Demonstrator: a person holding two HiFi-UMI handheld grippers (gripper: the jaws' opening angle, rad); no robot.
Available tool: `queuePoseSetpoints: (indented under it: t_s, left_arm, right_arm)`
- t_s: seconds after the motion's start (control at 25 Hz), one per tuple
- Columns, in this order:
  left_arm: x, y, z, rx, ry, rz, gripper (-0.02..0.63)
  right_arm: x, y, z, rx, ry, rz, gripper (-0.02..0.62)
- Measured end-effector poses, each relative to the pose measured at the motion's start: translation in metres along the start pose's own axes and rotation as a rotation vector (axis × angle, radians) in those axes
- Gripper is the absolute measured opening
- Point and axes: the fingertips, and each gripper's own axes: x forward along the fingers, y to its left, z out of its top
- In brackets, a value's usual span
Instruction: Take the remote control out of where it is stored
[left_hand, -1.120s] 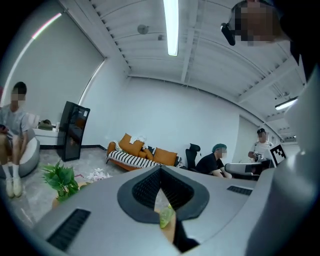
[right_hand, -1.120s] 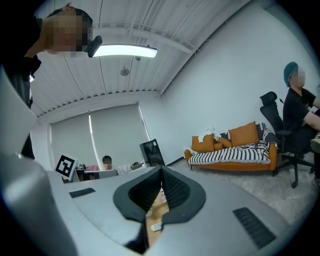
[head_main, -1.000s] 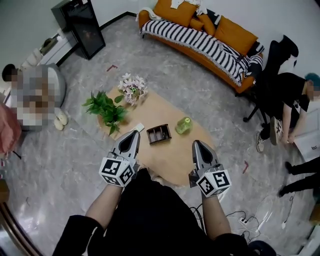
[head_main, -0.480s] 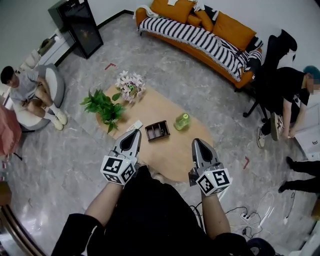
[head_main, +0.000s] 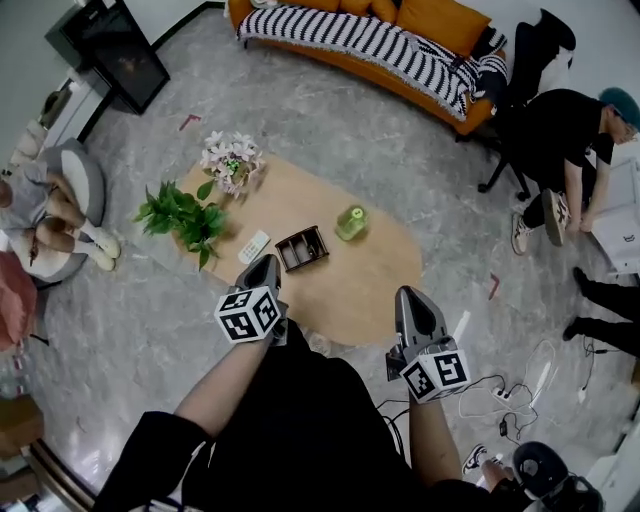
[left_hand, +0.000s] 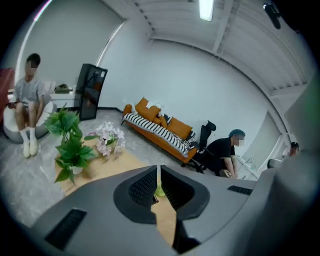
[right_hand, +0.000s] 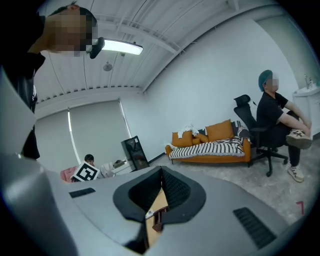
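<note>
A white remote control (head_main: 254, 246) lies flat on the oval wooden table (head_main: 370, 290), just left of a dark brown compartment box (head_main: 301, 248). My left gripper (head_main: 266, 265) hovers shut and empty at the table's near edge, a little short of the remote and the box. Its jaws (left_hand: 158, 168) meet at the tips. My right gripper (head_main: 409, 294) hangs shut and empty over the floor just off the near right edge, jaws (right_hand: 161, 170) together. Through the gap under its jaws a corner of the box (right_hand: 159, 218) shows.
A green round object (head_main: 351, 222) sits right of the box. A leafy plant (head_main: 185, 215) and a pot of pink flowers (head_main: 228, 160) stand at the table's left end. Beyond are an orange sofa (head_main: 400, 45) and seated people (head_main: 560, 150). Cables (head_main: 510, 395) lie on the floor.
The left gripper has lifted and tipped up, so it looks shorter. The right gripper has sunk lower in the view. The table has shifted up and left in the picture.
</note>
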Motion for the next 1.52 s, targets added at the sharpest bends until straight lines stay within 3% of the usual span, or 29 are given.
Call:
queuePoseSetpoints:
  t_s: [0.36, 0.52, 0.64, 0.88, 1.12, 1.36, 1.52]
  left_arm:
    - [0.092, 0.013, -0.079, -0.02, 0.289, -0.055, 0.028]
    - [0.124, 0.018, -0.104, -0.04, 0.396, -0.067, 0.1]
    - [0.144, 0.027, -0.128, -0.101, 0.457, -0.052, 0.165]
    - [0.181, 0.043, -0.149, -0.197, 0.494, 0.017, 0.176]
    - [0.202, 0.037, -0.167, -0.149, 0.544, 0.039, 0.176]
    - [0.214, 0.045, -0.174, -0.111, 0.567, 0.107, 0.173]
    - [0.213, 0.045, -0.172, -0.151, 0.566, 0.126, 0.124]
  right_arm:
    - [-0.021, -0.03, -0.04, 0.038, 0.075, -0.152, 0.008]
    - [-0.022, -0.037, -0.054, 0.082, 0.082, -0.208, 0.008]
    - [-0.025, -0.031, -0.064, 0.095, 0.104, -0.231, 0.008]
    - [-0.036, -0.035, -0.089, 0.119, 0.156, -0.282, 0.008]
    - [-0.047, -0.043, -0.094, 0.135, 0.175, -0.343, 0.008]
    - [-0.048, -0.041, -0.099, 0.111, 0.204, -0.341, 0.008]
    - [-0.048, -0.042, -0.102, 0.11, 0.221, -0.334, 0.008]
